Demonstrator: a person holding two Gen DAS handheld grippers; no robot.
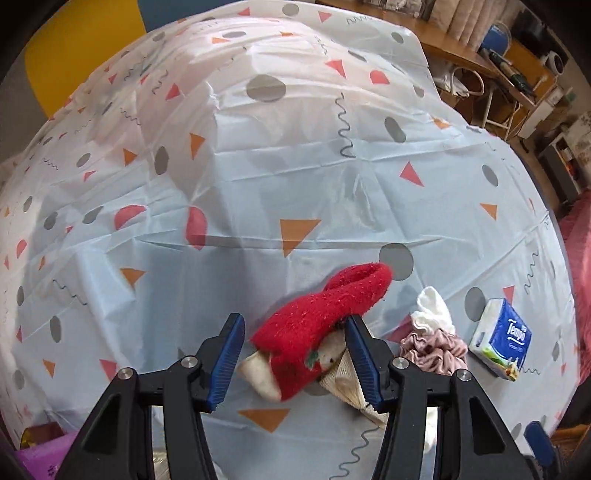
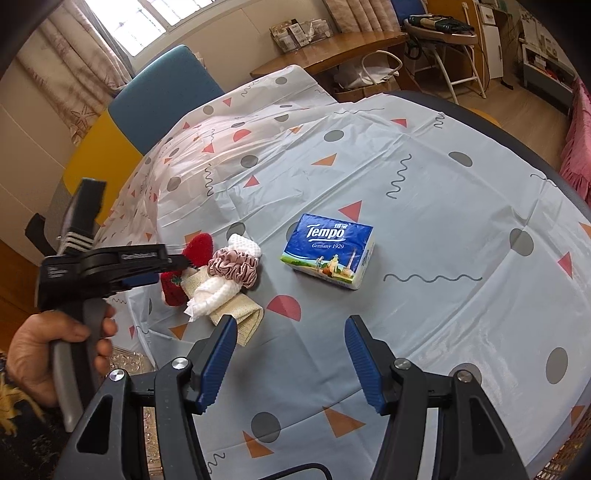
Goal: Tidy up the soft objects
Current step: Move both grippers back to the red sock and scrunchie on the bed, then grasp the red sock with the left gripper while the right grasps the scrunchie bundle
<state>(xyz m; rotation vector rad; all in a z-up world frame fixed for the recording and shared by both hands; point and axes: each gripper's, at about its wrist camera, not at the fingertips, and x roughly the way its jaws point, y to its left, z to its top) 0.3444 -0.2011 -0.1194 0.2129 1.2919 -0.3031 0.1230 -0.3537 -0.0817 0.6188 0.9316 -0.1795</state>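
Observation:
A red fuzzy sock (image 1: 321, 321) lies on the patterned tablecloth between the open jaws of my left gripper (image 1: 295, 354), with the right finger touching its side. Under it lies a beige woven cloth (image 1: 347, 380). To the right are a pink scrunchie (image 1: 432, 350), a white cloth (image 1: 432, 306) and a blue Tempo tissue pack (image 1: 502, 339). In the right wrist view the same pile shows: sock (image 2: 192, 258), scrunchie (image 2: 232, 266), white cloth (image 2: 214, 295), beige cloth (image 2: 240, 314), tissue pack (image 2: 328, 251). My right gripper (image 2: 291, 362) is open and empty above the table, near the pile.
The round table carries a plastic tablecloth (image 2: 443, 221) with a raised hump at the far side (image 1: 229, 110). A blue and yellow chair (image 2: 155, 96) stands behind it. A wooden desk (image 2: 332, 48) and a folding chair (image 2: 439, 33) stand further back.

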